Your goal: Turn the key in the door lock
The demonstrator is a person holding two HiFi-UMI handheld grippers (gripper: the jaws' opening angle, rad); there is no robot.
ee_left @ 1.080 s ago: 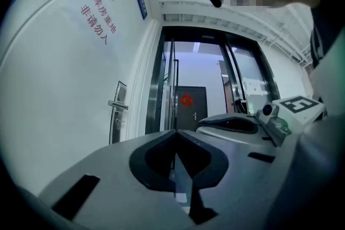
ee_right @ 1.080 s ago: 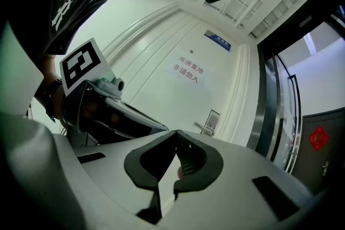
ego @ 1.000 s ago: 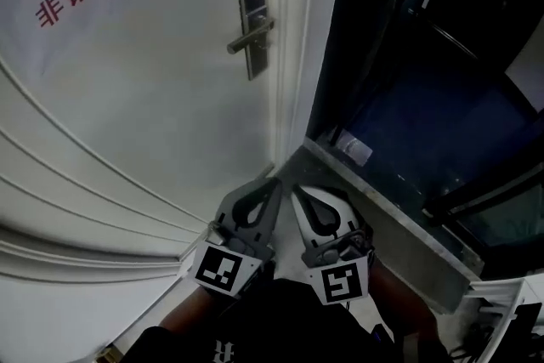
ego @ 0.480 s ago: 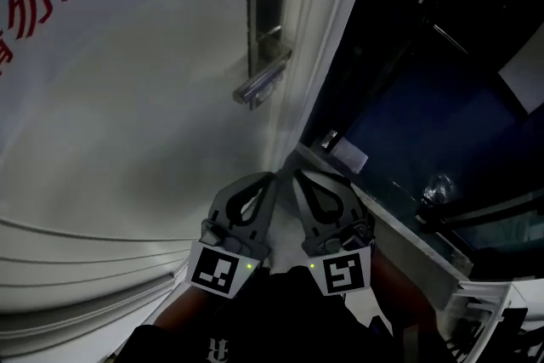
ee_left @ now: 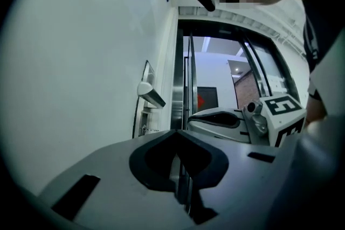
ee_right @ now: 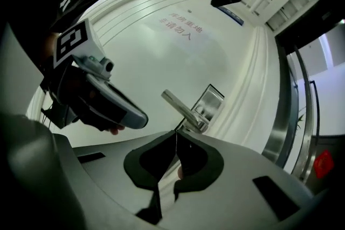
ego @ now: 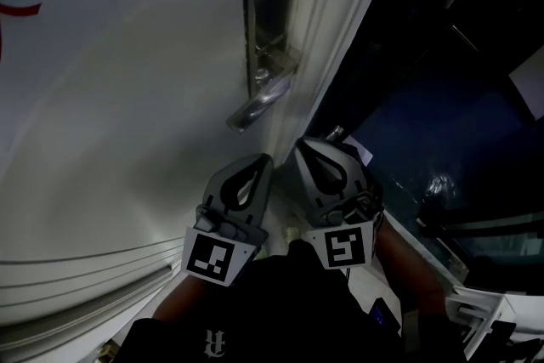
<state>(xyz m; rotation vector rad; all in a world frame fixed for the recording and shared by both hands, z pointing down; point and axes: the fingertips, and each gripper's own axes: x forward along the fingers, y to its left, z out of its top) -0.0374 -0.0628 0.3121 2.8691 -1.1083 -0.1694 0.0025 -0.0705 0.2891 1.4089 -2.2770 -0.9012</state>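
Observation:
A silver lock plate (ego: pixel 267 25) with a lever handle (ego: pixel 257 104) is mounted on the white door (ego: pixel 127 98), near its right edge. No key shows in any view. My left gripper (ego: pixel 258 160) is shut and empty, its tip just below the lever's end. My right gripper (ego: pixel 308 146) is also shut with nothing in it, beside the left one near the door frame. In the right gripper view the lever handle (ee_right: pixel 180 107) and lock plate (ee_right: pixel 211 101) lie just beyond the closed gripper (ee_right: pixel 176 132). In the left gripper view the lock plate (ee_left: pixel 145 95) is edge-on, beyond the closed gripper (ee_left: pixel 178 132).
The white door frame (ego: pixel 336 21) runs along the right of the lock. Dark glass panels and a metal sill (ego: pixel 442 208) lie to the right. Red characters (ee_right: pixel 180 28) are printed on the door. The person's dark sleeves fill the bottom of the head view.
The view has drawn closer to the door, so the lock and handle look larger and lower. Both grippers have risen toward the lever, still shut and side by side.

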